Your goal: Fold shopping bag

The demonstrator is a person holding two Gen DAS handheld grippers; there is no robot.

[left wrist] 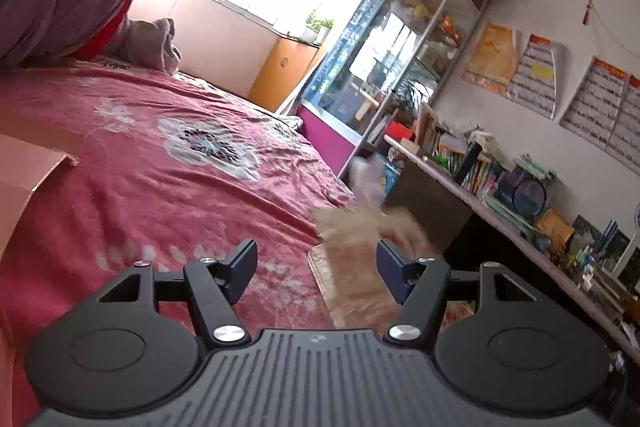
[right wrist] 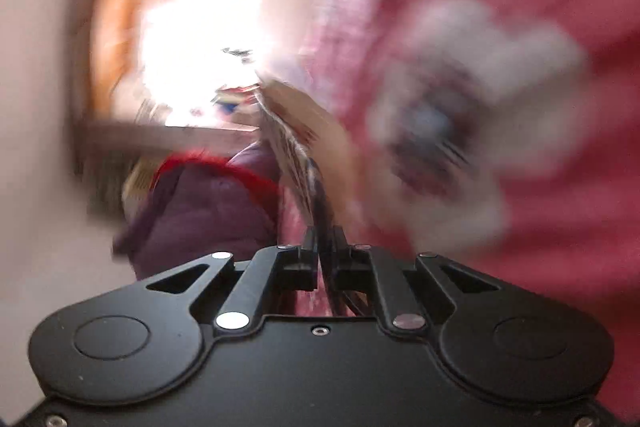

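The bag (left wrist: 360, 259) lies at the edge of the bed (left wrist: 160, 187), a flat tan and patterned shape, motion-blurred at its upper end in the left wrist view. Its long axis runs away from the left tongs (left wrist: 316, 267), roughly along the line they point, and its lower part sits just ahead of them, nearer their right-hand finger than the other. Those tongs are spread wide with nothing pressed between the pads; the bag's near end passes behind that finger, so I cannot tell whether they touch.

In the right wrist view the bag (right wrist: 296, 147) shows edge-on, its thin layers rising straight out from the right tongs (right wrist: 323, 239), which are pressed together on its edge. That view is heavily blurred, so the bed beyond is only a pink smear with a pale flower.

Judging from this, the right hand has the bag and the left is the free one, close beside it. The coming move likely turns on bringing the left tongs onto the near end, across the bag's width, so the held edge can be carried over along its length.
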